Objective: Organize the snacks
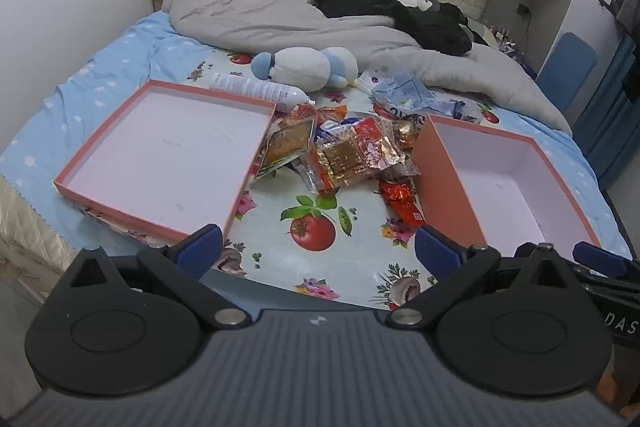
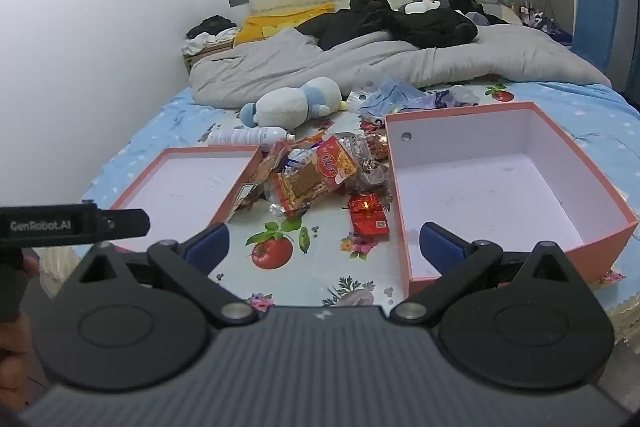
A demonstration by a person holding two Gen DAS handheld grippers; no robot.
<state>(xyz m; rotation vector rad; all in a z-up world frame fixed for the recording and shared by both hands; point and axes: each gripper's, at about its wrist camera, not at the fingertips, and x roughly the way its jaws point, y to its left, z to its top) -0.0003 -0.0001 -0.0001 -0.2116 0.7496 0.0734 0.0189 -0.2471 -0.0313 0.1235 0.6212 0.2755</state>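
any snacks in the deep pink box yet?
No. In the right wrist view the deep pink box shows only its bare white floor, while the snack packets still lie piled on the bed between it and the shallow lid.

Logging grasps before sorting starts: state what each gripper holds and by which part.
Nothing is held. The left gripper and right gripper are both open, short of the snack pile.
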